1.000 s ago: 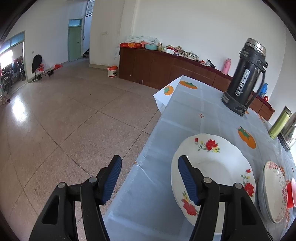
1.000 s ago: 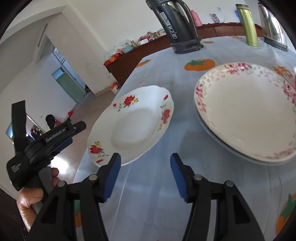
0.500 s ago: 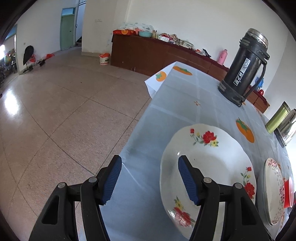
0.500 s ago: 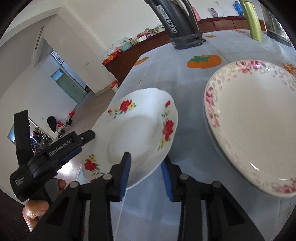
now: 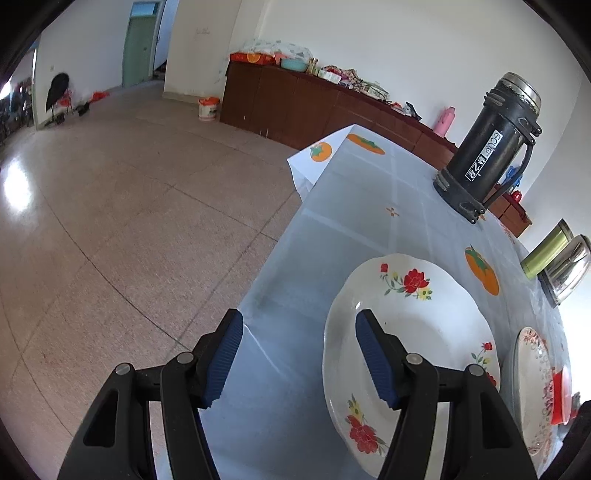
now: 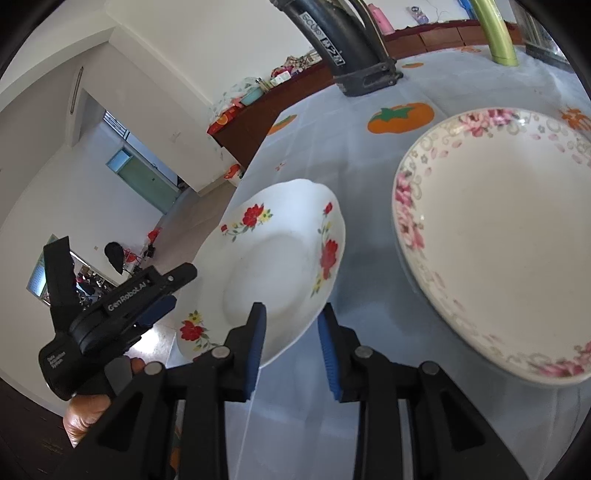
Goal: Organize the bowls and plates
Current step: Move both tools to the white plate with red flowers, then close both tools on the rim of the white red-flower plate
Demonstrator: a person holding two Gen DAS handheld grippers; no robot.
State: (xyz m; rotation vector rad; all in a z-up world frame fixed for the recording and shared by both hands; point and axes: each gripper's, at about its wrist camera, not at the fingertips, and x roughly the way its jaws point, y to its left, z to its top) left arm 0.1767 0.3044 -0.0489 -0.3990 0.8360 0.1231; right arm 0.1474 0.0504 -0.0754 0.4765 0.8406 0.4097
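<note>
A white plate with red flowers [image 5: 424, 332] [image 6: 273, 273] lies near the table's left edge. My right gripper [image 6: 291, 343] has its jaws partly closed around the plate's near rim, one blue pad above and one beside it; a firm grip is unclear. My left gripper [image 5: 299, 354] is open and empty, its right finger over the plate's left rim, its left finger over the table edge. It also shows in the right wrist view [image 6: 122, 302]. A pink-flowered plate [image 6: 498, 236] [image 5: 535, 391] sits on another plate to the right.
A black thermos [image 5: 487, 147] [image 6: 347, 44] stands at the table's far side, with a green flask [image 5: 546, 247] [image 6: 495, 33] and a steel pot [image 5: 569, 269] to its right. A red object [image 5: 561, 398] lies past the pink plate. The floor drops off left of the table.
My right gripper has moved forward onto the red-flowered plate's rim and its jaws have narrowed around it. My left gripper has shifted slightly; it stays open.
</note>
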